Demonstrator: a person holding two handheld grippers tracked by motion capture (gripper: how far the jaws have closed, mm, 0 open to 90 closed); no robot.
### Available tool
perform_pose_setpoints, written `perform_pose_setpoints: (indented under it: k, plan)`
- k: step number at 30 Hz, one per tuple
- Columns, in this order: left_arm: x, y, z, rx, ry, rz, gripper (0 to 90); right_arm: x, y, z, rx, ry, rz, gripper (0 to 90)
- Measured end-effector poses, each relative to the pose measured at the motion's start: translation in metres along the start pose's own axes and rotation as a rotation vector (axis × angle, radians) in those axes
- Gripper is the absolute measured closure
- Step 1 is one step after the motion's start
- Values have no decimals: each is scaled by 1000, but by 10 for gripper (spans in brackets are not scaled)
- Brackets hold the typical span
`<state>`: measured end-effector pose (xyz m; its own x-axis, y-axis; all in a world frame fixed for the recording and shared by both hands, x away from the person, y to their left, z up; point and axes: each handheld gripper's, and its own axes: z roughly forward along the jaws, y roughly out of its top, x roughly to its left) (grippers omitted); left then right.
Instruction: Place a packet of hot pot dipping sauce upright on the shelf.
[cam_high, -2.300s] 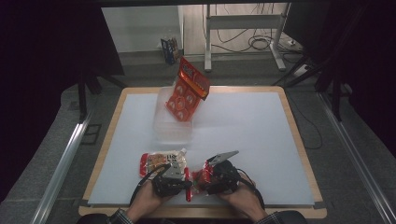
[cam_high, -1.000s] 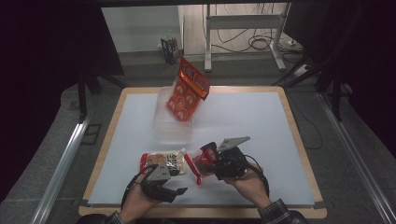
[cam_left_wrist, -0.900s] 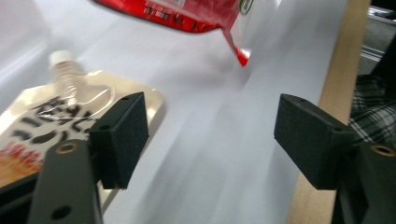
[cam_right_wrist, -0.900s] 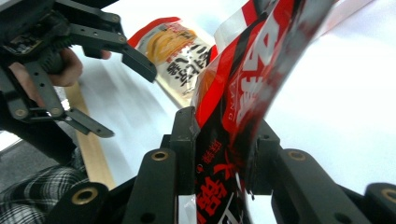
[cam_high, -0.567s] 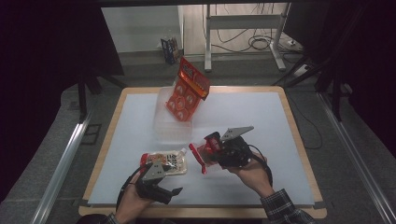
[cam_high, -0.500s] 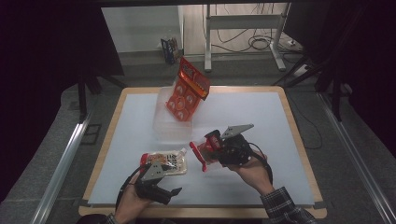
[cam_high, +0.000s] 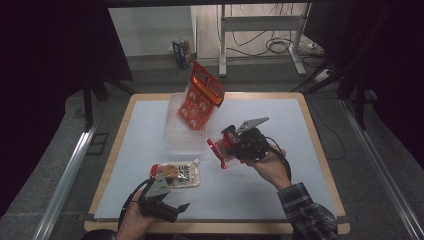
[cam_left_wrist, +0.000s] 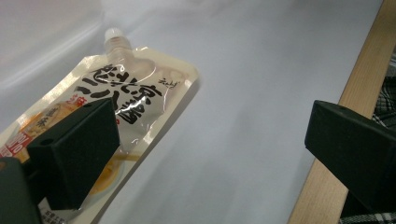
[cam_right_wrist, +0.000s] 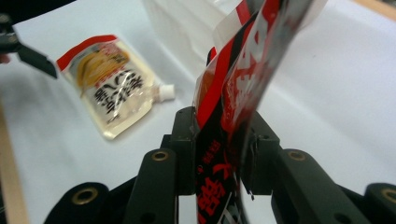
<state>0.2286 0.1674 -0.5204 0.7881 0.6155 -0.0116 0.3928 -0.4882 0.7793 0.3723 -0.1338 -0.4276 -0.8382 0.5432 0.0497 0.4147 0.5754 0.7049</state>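
A: Right gripper (cam_high: 226, 144), centre of the high view: jaws clamped on a flat, glossy red-and-black foil packet (cam_high: 218, 151). In the right gripper view the packet (cam_right_wrist: 238, 93) stands on edge between the pads, its long axis running up and away to the upper right of the frame.

B: Hand pose?

A: Forearm in a plaid sleeve (cam_high: 306, 216) comes in from the lower right; the hand holds the gripper above the white tabletop (cam_high: 280, 190), pointing left toward the clear plastic bin (cam_high: 181, 134).

B: And the left one?

A: Left gripper (cam_high: 181, 206), bottom of the high view, near the wooden table edge (cam_high: 220, 227). Its jaws have just been opening and stand wide apart, nothing between them. Hand low, gripper angled right.

B: Anything close to it?

A: A soft, translucent spouted pouch with black lettering and a red end (cam_high: 176, 174) lies flat just above it, small white cap pointing right. In the left gripper view the pouch (cam_left_wrist: 121, 98) sits partly behind the left jaw, cap toward the upper left.

B: The bin?

A: It holds an upright, shiny red-orange bag (cam_high: 201, 96), leaning right.
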Motion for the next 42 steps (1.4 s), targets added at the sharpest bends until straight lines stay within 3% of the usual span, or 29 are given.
perform_pose_setpoints:
  k: [18,27,31,37,42]
  plan:
    - [-2,-1,4,32,-4,25,26,-10,51,29,-84,4,-83,691]
    - [-3,-2,6,45,-7,34,26,-4,76,46,-113,10,-138,692]
    - [-3,-2,6,50,-6,37,26,0,85,55,-126,38,-157,692]
    - [-3,-2,6,55,-6,41,27,9,88,72,-89,73,-208,692]
    - [-3,-2,7,64,-4,46,27,8,86,81,-55,93,-221,693]
